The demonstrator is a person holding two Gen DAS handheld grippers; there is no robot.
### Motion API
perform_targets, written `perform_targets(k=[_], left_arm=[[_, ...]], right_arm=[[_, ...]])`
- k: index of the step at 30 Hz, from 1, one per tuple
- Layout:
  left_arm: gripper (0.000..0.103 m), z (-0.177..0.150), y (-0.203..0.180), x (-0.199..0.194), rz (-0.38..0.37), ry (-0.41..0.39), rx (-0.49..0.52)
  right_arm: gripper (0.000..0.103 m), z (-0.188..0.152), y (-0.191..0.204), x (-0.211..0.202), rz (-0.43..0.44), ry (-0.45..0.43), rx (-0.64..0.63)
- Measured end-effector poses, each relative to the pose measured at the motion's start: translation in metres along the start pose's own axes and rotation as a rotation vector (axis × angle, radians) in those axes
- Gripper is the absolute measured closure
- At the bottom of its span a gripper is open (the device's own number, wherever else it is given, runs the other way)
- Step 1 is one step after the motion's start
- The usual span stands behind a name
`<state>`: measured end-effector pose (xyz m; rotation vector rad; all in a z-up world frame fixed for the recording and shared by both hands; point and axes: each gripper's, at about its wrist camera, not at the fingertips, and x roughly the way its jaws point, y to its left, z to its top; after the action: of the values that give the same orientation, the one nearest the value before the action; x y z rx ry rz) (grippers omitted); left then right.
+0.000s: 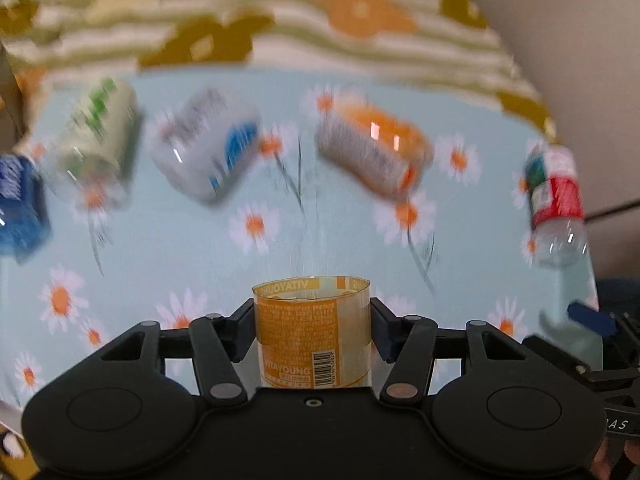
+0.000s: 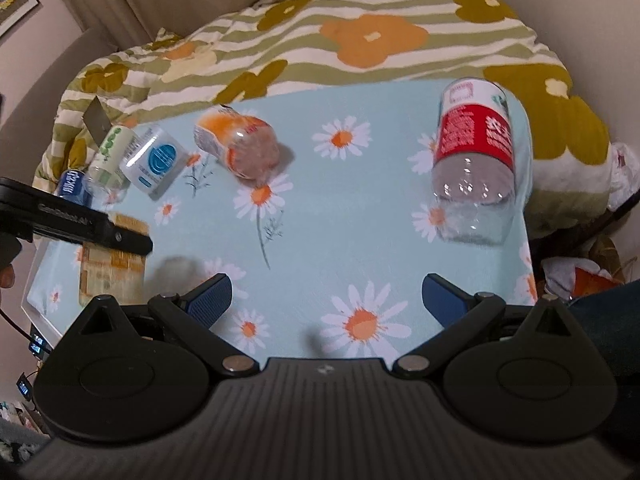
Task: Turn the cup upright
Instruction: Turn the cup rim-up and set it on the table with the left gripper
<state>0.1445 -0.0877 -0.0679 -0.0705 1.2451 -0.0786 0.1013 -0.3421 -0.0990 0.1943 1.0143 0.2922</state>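
Left gripper clamped on the orange cup at lower centre of the left view, jaws pressed to its sides, open rim pointing away from the camera. Gripped across the middle, likely so a wrist roll can bring the rim up without slipping. Seen again at lower left of the right view, blurred, above the cloth; touching it or not, cannot tell. Right gripper spread wide, nothing between its blue pads, hanging over bare cloth at lower centre, probably kept clear of the turn. Red cup lying at upper right, apart from the rest. Peach cup, blue-white cup, green cup and navy cup on their sides in a row at upper left. Flip judged under way, cup not yet set down.
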Motion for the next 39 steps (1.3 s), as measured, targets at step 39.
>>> perform_targets(k=[39], left_arm=[[0.039,-0.113,-0.005,0.028,0.078,-0.580,0.093]], right_arm=[[0.000,-0.039,0.049,0.016,-0.120,-0.001,-0.123]])
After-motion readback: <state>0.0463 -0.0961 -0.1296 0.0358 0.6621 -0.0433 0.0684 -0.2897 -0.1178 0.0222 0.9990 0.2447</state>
